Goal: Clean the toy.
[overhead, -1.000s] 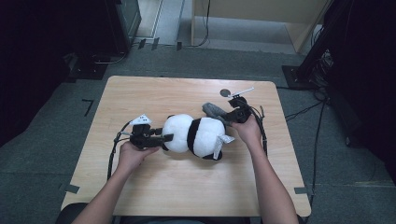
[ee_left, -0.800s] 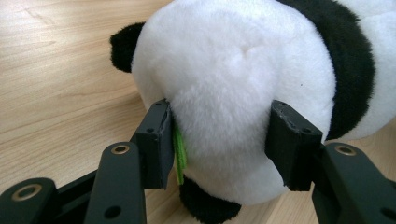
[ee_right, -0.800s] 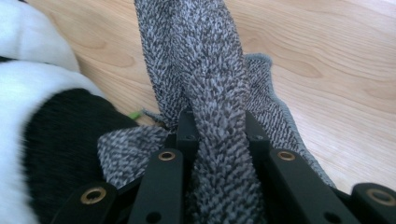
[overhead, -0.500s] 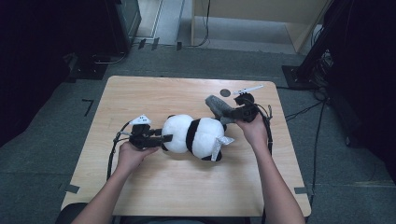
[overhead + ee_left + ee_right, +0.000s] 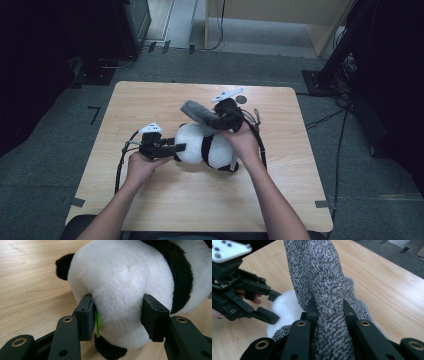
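On the pale wooden worktop (image 5: 165, 200), the left hand-held gripper (image 5: 120, 315), jaws just closing, pinches the black-and-white plush panda (image 5: 207, 147) lying at centre, while the right hand-held gripper (image 5: 328, 306) clamps a grey fleecy cloth (image 5: 197, 111) at the panda's twelve o'clock.

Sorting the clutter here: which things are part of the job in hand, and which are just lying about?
In the job:
- panda plush toy, pinched by the left claw
- grey fuzzy cloth, clamped in the right claw

Lying about:
- small dark disc on the table

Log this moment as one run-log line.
left tool: clamped on panda plush | right tool: shut on grey knit cloth, above plush | table: wood
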